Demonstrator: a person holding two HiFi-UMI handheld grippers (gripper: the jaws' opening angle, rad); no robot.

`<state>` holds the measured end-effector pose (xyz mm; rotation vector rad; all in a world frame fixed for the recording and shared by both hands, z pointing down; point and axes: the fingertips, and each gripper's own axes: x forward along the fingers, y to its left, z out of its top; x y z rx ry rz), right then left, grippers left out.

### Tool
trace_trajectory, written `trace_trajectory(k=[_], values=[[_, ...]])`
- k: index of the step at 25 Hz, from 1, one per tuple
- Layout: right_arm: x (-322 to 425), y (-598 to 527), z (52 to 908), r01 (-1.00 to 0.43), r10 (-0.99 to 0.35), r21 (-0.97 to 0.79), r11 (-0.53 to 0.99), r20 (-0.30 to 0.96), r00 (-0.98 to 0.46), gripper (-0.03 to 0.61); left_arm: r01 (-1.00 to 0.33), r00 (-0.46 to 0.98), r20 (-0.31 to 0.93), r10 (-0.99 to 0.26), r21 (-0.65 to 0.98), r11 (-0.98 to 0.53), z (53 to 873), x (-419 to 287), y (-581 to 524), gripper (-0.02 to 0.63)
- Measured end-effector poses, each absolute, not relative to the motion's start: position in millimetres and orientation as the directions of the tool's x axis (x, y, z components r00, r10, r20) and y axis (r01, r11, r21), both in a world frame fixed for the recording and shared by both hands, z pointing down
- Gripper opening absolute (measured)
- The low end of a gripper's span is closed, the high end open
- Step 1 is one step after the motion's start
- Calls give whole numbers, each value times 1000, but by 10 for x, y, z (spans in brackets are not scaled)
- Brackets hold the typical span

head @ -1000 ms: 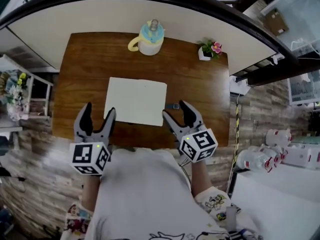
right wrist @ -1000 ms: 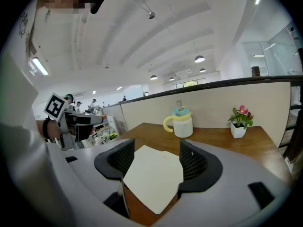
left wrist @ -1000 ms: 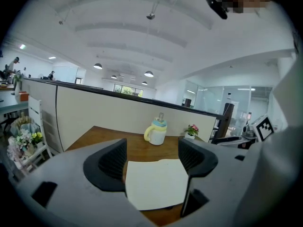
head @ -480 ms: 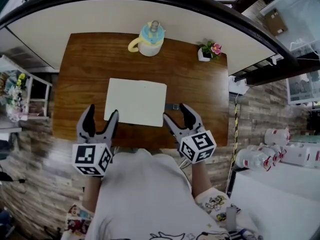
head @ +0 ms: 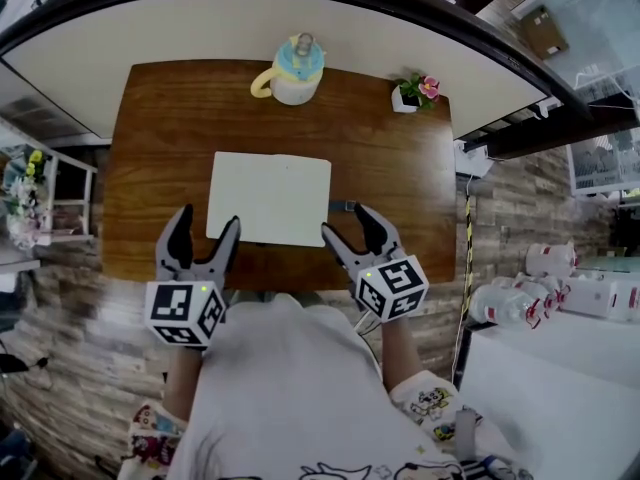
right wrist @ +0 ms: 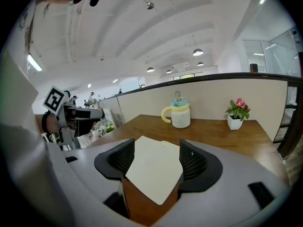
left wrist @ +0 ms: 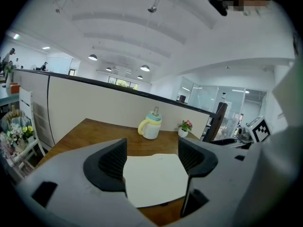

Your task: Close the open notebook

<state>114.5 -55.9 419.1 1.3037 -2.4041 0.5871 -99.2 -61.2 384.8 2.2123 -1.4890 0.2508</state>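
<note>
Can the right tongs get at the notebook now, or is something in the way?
Probably yes: the right tongs are open close beside the notebook, and I see no obstacle between; the mug stands far behind.

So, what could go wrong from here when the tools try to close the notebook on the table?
1. The notebook lies flat on the smooth table; a tool pushing its thin edge may slide it instead of lifting the cover.
2. The left tool and the right tool are open, near its front corners; pinching there could crease pages.
3. A hard shove could send it toward the cup.
</note>
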Motion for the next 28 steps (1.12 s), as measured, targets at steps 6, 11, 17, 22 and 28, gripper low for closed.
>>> trace_trajectory(k=[6, 11, 17, 22, 28], values=[[1094, -559, 4351, -844, -679, -197, 499, 516, -522, 260, -891, 439, 420, -794, 318, -324, 4014, -915, -584, 312], [1062, -580, 4520, -844, -656, -223, 488, 544, -523, 261, -869, 481, 458, -748, 361, -338, 4222, -819, -526, 312], [1070, -646, 4792, -845, -624, -220, 488, 589, -513, 260, -854, 506, 490, -709, 400, -333, 4495, -721, -511, 312], [1091, -723, 5055, -849, -592, -222, 479, 632, -499, 259, -838, 529, 519, -671, 442, -320, 4745, -645, -522, 311], [1132, -759, 5347, -852, -547, -231, 469, 682, -486, 259, -821, 551, 556, -622, 493, -287, 5056, -543, -454, 311]])
